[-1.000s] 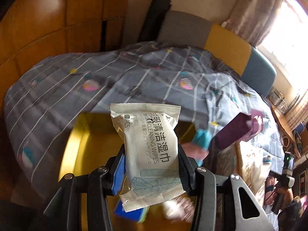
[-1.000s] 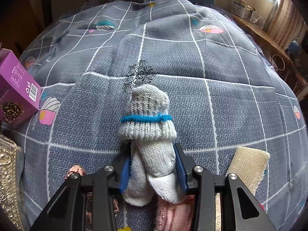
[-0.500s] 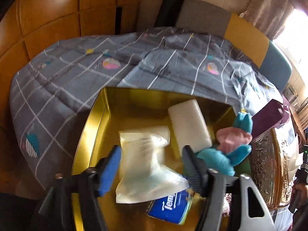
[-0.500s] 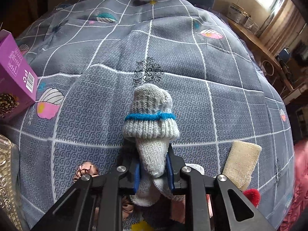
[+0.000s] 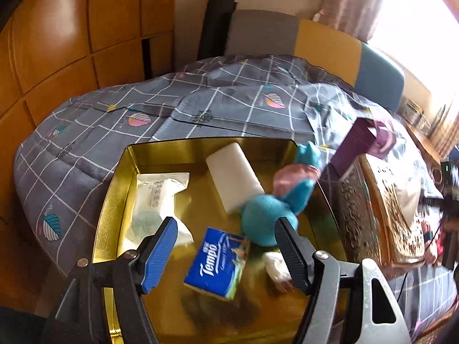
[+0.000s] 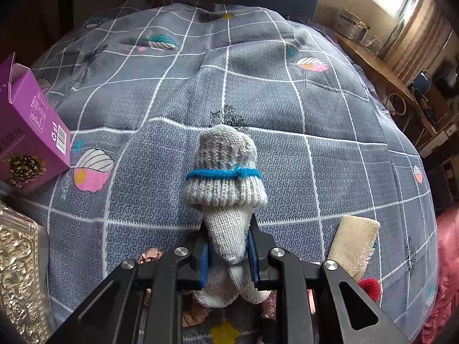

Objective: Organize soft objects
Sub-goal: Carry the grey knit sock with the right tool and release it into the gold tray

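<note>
Left gripper (image 5: 226,246): jaws spread wide with nothing between the pads; they have just been opening, and the wipes pack has left them.
Wipes pack: white plastic pouch of cleaning wipes (image 5: 155,200), lying flat in the left part of the tin, just beyond the blue-padded finger.
Tin: shallow gold metal tray (image 5: 114,189) sitting on the bed under the open jaws.
Tissue pack: small blue "Tempo" packet of paper tissues (image 5: 216,262), tilted on the tin floor between the two fingers.
Plush: teal stuffed toy with a pink band (image 5: 275,200), leaning on the right side of the tin, touching the white block.
White block: white rectangular sponge-like bar (image 5: 233,177), lying aslant in the far part of the tin.
Right gripper (image 6: 228,250): clenched on the glove; its jaws have just been closing, and the pads press the knit from both sides.
Glove: rolled grey knitted glove with a blue band at the cuff (image 6: 225,172), its thick end sticking out past the fingertips over the quilt.
Quilt: grey bedcover with a white grid and leaf prints (image 6: 287,143).
Cloth: folded beige woven cloth (image 6: 354,243), on the quilt to the right of the jaws.
Box: purple cardboard carton (image 6: 28,143), standing tilted at the left edge of the right wrist view.
</note>
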`<state>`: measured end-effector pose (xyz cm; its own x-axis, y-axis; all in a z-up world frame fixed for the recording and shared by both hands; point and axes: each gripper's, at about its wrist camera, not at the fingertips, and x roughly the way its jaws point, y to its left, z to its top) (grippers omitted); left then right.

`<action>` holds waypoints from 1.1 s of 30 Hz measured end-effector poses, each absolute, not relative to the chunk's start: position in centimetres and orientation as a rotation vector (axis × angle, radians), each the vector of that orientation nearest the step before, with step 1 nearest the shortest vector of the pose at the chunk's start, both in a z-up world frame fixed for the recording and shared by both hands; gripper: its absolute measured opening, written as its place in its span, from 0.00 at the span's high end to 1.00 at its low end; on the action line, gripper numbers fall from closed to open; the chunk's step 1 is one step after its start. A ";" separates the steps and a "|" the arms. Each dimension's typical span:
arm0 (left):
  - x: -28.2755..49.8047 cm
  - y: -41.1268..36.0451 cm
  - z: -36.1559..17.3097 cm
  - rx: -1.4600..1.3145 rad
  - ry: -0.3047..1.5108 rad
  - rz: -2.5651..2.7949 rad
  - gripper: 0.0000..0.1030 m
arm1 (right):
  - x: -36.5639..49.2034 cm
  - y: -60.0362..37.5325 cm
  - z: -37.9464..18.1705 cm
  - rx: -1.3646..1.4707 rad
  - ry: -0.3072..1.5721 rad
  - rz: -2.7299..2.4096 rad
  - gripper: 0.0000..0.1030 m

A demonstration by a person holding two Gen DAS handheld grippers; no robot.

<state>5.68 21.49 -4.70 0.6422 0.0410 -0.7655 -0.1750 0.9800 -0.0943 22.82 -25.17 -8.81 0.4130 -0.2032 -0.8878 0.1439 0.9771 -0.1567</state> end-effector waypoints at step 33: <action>2.4 24.2 -5.4 -0.238 0.854 0.166 0.31 | 14.3 -1.7 4.8 -0.259 0.752 0.606 0.79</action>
